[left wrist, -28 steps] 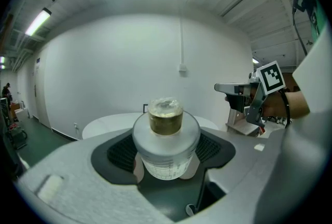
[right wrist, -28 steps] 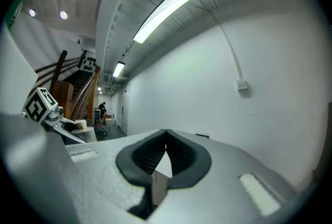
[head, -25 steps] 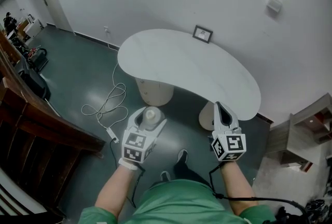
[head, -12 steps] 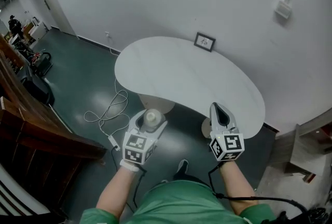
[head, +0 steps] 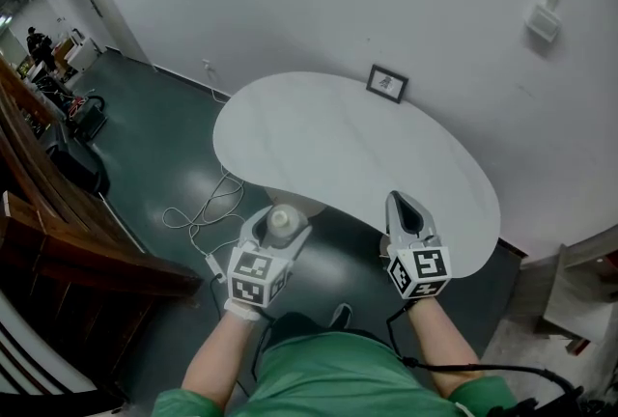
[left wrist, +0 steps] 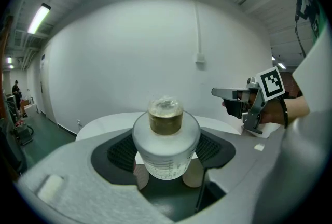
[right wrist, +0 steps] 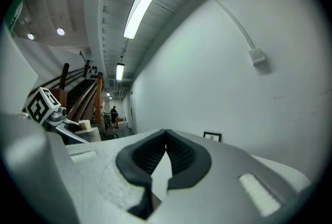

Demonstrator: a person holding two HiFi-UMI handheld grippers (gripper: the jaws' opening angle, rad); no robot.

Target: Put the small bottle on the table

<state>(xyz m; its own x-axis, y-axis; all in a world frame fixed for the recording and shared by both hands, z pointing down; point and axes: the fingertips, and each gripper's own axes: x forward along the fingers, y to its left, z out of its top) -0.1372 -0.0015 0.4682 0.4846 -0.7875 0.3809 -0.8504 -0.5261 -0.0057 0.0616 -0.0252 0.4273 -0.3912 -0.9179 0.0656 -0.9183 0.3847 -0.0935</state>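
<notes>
Left gripper view has the small bottle [left wrist: 166, 137] upright between the jaws of my left gripper [left wrist: 166, 154], clamped round its body with the cap clear above, so it can go down standing. In the head view it hangs just short of the tabletop's [head: 338, 135] near edge, over the floor [head: 174, 145]. My right gripper [head: 404, 212] is closed on nothing, kept aside by that same edge, I'd say out of the way.
</notes>
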